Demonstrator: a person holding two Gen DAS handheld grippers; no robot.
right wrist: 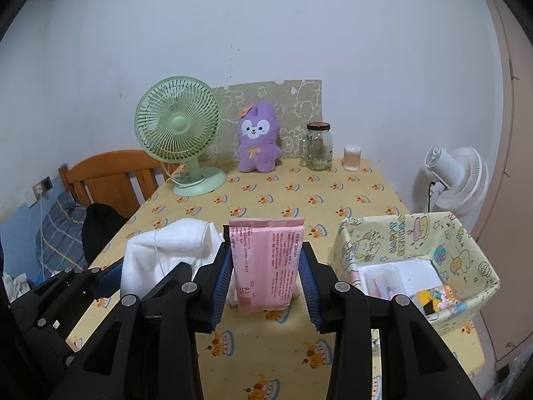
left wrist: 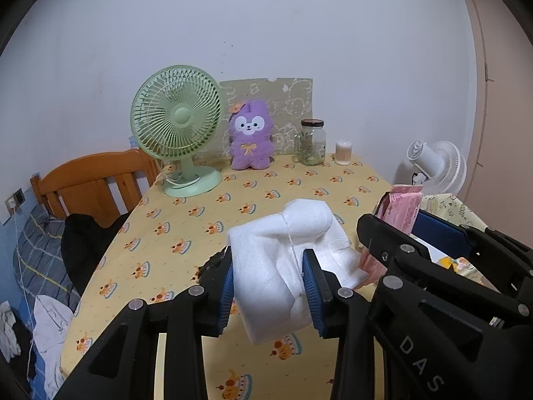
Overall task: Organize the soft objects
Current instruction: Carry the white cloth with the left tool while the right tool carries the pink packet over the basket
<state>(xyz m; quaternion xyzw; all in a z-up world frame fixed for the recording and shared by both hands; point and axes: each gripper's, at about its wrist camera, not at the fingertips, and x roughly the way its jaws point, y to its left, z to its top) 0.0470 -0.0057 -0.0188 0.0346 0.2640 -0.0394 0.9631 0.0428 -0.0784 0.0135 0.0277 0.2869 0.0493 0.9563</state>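
Blue-padded fingers (right wrist: pixel 222 283) of the right gripper (right wrist: pixel 265 286) sat closest to the lens, clamped on a pink tissue pack (right wrist: pixel 265 263) that stood upright, long axis vertical, top seam above the pads, bottom edge just over the yellow cake-print tablecloth (right wrist: pixel 266 350). Key relation: the fabric storage bin (right wrist: pixel 466 266) lay to the right of that pack, near but not touching, mouth open upward, so the carry looked like a short sideways shift w/ a drop over the near rim. Right gripper was clearly the nearer one to the bin. Inside the bin: a clear-wrapped pinkish packet (right wrist: pixel 383 281), sth white and flat behind it, plus a small colourful cartoon item (right wrist: pixel 439 295) in the front corner; room still left in the middle. Left gripper (left wrist: pixel 271 286) was closed on a white foam sheet bundle (left wrist: pixel 283 260), squeezed between both pads and held off the cloth, w/ a white paper towel (left wrist: pixel 343 260) just beside it. That bundle sat left of the pack, so it would go in second, prob. At the back stood a green desk fan (left wrist: pixel 176 126), purple plush bunny (left wrist: pixel 251 136), glass jar (left wrist: pixel 311 143) and cotton swab tub (left wrist: pixel 343 153), well apart from both grippers.
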